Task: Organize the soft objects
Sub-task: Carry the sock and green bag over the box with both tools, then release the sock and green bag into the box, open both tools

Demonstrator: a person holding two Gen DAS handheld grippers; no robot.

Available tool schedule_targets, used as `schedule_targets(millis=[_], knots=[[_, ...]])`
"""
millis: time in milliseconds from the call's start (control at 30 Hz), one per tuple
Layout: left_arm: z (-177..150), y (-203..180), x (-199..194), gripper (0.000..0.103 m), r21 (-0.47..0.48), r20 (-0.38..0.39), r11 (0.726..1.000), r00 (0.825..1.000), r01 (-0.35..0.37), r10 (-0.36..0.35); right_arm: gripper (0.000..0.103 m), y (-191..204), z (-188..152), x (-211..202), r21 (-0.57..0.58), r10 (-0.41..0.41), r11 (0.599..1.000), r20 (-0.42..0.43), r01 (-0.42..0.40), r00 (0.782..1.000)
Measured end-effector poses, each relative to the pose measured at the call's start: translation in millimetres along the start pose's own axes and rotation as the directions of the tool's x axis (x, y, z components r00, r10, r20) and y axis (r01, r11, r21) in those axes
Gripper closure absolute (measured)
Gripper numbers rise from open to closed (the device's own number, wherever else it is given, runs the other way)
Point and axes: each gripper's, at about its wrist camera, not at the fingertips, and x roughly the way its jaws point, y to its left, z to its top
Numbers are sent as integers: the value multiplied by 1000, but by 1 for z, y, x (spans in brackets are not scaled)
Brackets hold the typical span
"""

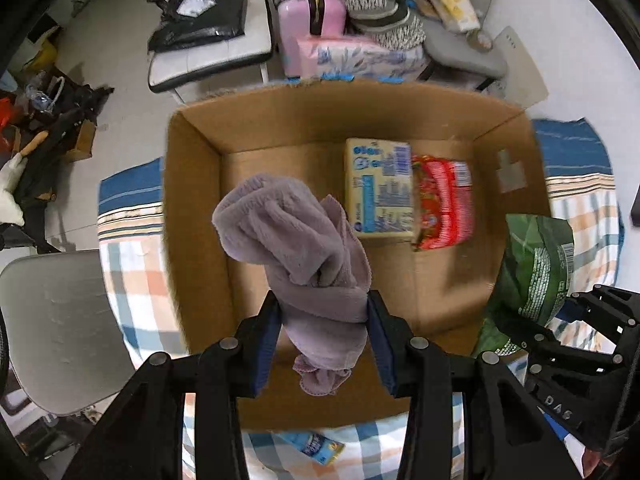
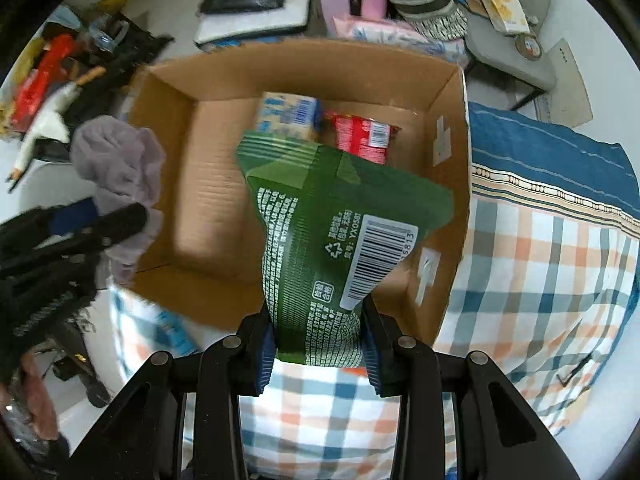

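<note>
My left gripper (image 1: 324,316) is shut on a fluffy lilac cloth (image 1: 296,240) and holds it over the near left part of an open cardboard box (image 1: 192,216). My right gripper (image 2: 320,332) is shut on a green plastic pack (image 2: 336,240) with a barcode, held over the box's near right side (image 2: 448,264). In the box lie a yellow-blue tissue pack (image 1: 380,188) and a red pack (image 1: 444,200) against the far wall. The right gripper with the green pack also shows in the left wrist view (image 1: 532,264); the left gripper with the cloth also shows in the right wrist view (image 2: 120,160).
The box sits on a checked and blue-striped bedcover (image 2: 540,260). A small blue packet (image 1: 316,446) lies on the cover by the box's near wall. Chairs (image 1: 208,52), a pink case (image 1: 308,12) and floor clutter (image 1: 48,120) stand beyond and left.
</note>
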Motion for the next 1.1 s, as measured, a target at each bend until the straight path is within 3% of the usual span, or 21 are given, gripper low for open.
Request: schedule_targets(millis=[300, 500, 733, 867, 1100], knots=[[39, 16, 52, 64, -29, -73, 1000, 997, 3, -5, 64, -9, 34, 86, -49, -89, 995, -162, 82, 983], [59, 19, 71, 63, -28, -91, 1000, 996, 7, -10, 64, -16, 39, 119, -68, -96, 994, -228, 83, 969], [71, 21, 76, 59, -46, -113, 998, 993, -36, 31, 63, -20, 44, 133, -76, -90, 994, -270, 72, 959], [69, 25, 64, 59, -73, -100, 997, 995, -23, 16, 46, -23, 48, 129, -58, -68, 997, -268, 54, 961], [56, 24, 33, 52, -80, -50, 997, 999, -9, 5, 38, -29, 52, 92, -22, -47, 999, -219, 44, 975]])
